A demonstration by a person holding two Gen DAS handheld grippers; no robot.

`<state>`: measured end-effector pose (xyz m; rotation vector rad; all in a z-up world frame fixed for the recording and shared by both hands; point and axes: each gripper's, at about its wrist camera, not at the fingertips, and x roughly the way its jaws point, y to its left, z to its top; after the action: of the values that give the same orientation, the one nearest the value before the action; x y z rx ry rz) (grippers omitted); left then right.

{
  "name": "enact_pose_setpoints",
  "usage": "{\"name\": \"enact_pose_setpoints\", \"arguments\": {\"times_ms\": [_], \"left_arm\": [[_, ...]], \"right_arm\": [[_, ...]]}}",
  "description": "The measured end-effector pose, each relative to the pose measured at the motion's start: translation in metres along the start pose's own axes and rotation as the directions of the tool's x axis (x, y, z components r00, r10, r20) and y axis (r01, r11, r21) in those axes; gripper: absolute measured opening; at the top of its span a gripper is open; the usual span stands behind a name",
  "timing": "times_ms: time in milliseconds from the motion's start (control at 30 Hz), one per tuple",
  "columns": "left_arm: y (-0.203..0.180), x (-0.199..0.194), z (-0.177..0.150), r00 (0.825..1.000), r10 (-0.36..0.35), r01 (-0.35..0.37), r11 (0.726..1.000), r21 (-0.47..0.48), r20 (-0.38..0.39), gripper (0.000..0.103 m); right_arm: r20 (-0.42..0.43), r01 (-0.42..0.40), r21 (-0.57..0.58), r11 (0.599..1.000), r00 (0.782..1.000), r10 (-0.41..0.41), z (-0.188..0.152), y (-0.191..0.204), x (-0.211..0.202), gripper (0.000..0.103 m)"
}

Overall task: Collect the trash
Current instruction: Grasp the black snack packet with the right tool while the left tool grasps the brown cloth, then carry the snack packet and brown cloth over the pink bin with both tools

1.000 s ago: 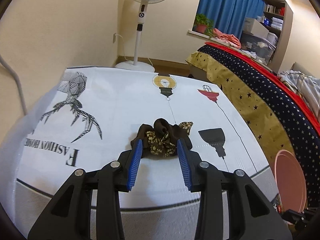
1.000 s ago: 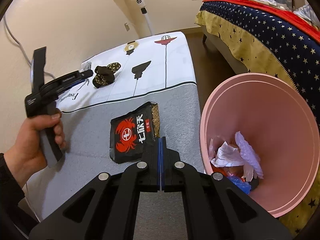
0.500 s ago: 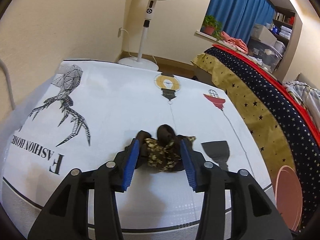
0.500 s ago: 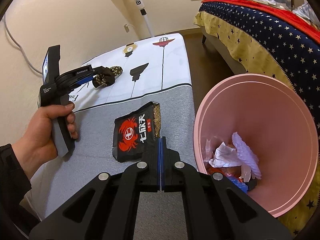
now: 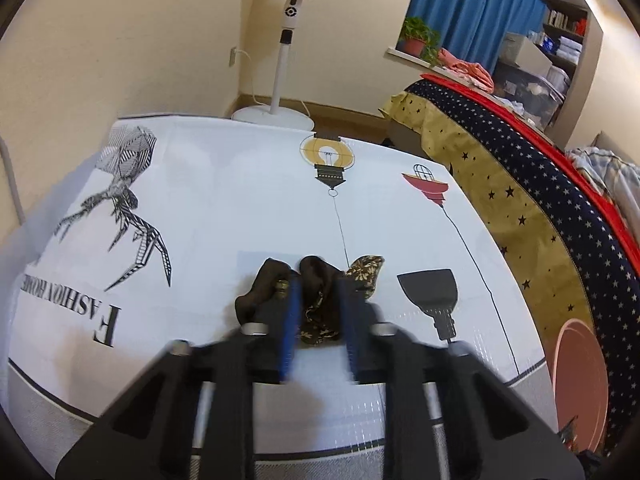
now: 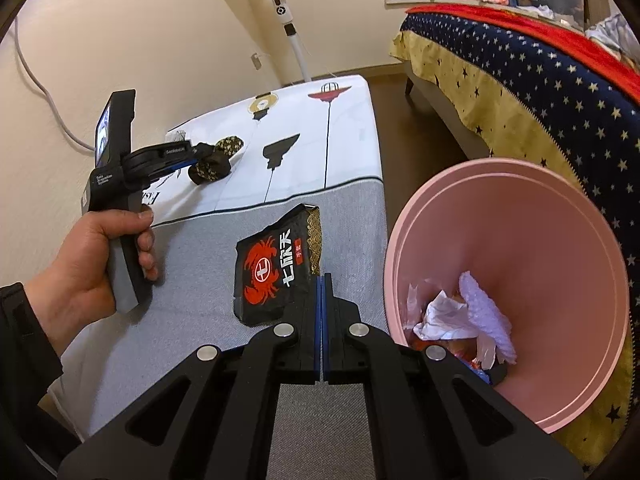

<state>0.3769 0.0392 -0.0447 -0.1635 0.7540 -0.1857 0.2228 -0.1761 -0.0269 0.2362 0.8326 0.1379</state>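
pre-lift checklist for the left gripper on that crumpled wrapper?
1. Left gripper closed on the crumpled brown wrapper: ok; jaws have just been closing, wrapper between them.
2. Whole wrapper caught: cannot tell; ends stick out either side.
3. Wrapper off the tablecloth: not ok, still resting.
4. Pink bin open, has room: ok.
5. Right gripper shut, empty: ok.
6. Black crab packet still to collect: not ok.

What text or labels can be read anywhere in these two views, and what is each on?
"FASHION HOME": on the white tablecloth, upside down to the left wrist camera, its end cut off.
Large white Chinese characters beside a red crab logo: on the black snack packet.
Small white print on the left gripper body: too small to read.
Fan controls: no legible marks.
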Motion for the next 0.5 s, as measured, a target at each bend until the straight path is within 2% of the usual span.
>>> {"name": "enact_pose_setpoints", "arguments": {"times_ms": [267,500], "left_arm": [[-0.011,-0.027,-0.007,1.0,0.009,-0.01,0.998,0.059,0.014,0.008],[-0.028,-0.071,-0.016,0.999,0.002,-0.007,0.995,0.096,0.048,0.008]], "right_arm": [[0.053,0.01,-0.025,1.0,0.999,-0.009,0.006,0.004,-0.016,0.0],[0.108,0.018,-0.022,1.0,0.994,-0.016,0.01,0.006,-0.039,0.0]]}}
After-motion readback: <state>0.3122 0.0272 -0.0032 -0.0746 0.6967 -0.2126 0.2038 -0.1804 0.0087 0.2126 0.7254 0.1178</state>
